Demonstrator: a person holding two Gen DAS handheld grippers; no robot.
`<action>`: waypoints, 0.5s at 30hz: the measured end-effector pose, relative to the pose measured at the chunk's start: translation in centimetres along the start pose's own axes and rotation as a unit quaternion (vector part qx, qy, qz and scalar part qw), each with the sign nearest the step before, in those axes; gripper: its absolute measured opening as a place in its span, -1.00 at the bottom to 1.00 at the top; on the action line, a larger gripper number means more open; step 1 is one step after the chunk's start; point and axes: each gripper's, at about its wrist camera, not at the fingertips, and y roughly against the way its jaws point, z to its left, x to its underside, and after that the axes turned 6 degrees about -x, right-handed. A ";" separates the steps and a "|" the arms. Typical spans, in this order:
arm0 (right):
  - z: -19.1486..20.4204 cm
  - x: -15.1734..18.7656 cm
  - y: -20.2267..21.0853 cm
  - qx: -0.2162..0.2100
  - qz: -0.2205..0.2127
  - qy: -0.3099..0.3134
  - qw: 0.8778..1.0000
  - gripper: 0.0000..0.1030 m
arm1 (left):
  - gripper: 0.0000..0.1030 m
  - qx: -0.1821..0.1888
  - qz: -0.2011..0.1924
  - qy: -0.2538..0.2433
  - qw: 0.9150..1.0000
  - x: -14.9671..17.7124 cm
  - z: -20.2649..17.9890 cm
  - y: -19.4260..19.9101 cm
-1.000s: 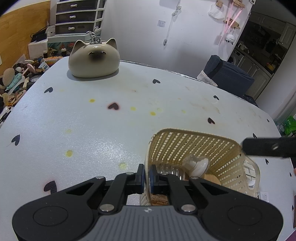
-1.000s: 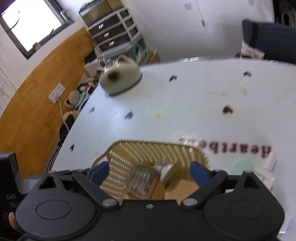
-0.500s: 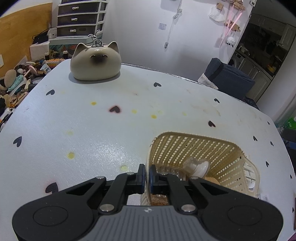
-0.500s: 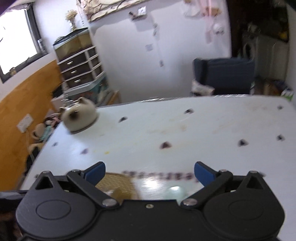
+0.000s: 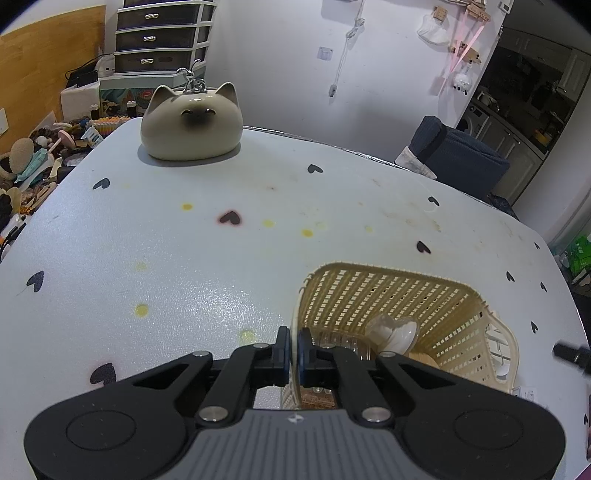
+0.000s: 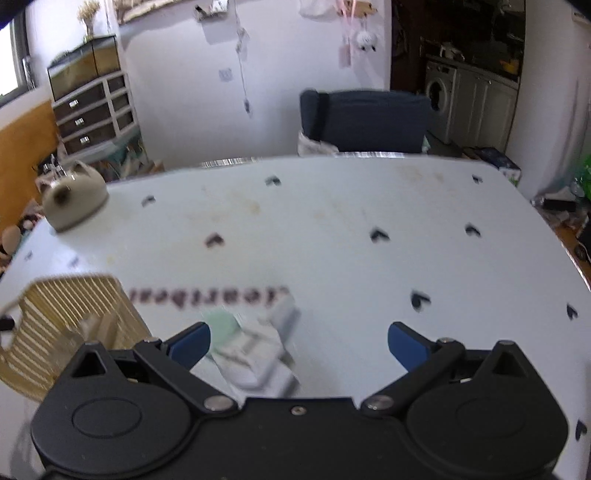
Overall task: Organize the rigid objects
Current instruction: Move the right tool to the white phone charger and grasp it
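Observation:
A tan wicker basket [image 5: 399,291] sits on the white table; in the right wrist view it [image 6: 62,306] is at the left. My left gripper [image 5: 293,345] is shut on the basket's near left rim. Inside lie a clear ribbed bottle [image 5: 343,339] and a clear stopper-like piece [image 5: 391,328]. My right gripper [image 6: 299,341] is open and empty, low over the table. A white and pale green rigid object [image 6: 255,343], blurred, lies on the table between its fingers, nearer the left one.
A beige cat-shaped ceramic piece [image 5: 192,122] stands at the table's far left corner. A dark blue chair [image 6: 364,122] is behind the far edge. Drawers [image 5: 162,35] and floor clutter are at the far left. Printed lettering [image 6: 210,295] marks the tablecloth.
My right gripper has swung right, away from above the basket, and now faces the white and green object. My left gripper stays shut on the basket rim.

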 end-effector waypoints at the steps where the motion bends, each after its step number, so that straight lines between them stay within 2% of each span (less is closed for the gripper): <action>1: -0.3 0.6 -0.2 -0.003 0.006 -0.005 1.000 1.00 | -0.92 0.000 0.000 0.000 1.000 0.0 0.0 0.0; 4: -1.0 2.4 -1.1 -0.007 0.033 -0.021 0.999 1.00 | -0.92 0.000 0.000 0.000 1.000 0.0 0.0 0.0; 8: -0.9 4.2 -2.5 0.011 0.066 -0.021 0.998 1.00 | -0.92 0.000 0.000 0.000 1.000 0.0 0.0 0.0; 12: -1.7 5.4 -3.1 0.006 0.082 -0.046 0.996 1.00 | -0.92 0.000 0.000 0.000 1.000 0.0 0.0 0.0; 14: -2.1 5.7 -3.3 0.009 0.083 -0.057 0.995 0.93 | -0.92 0.000 0.000 0.000 1.000 0.0 0.0 0.0; 15: -2.4 5.8 -3.4 0.011 0.083 -0.061 0.995 0.77 | -0.92 0.000 0.000 0.000 1.000 0.0 0.0 0.0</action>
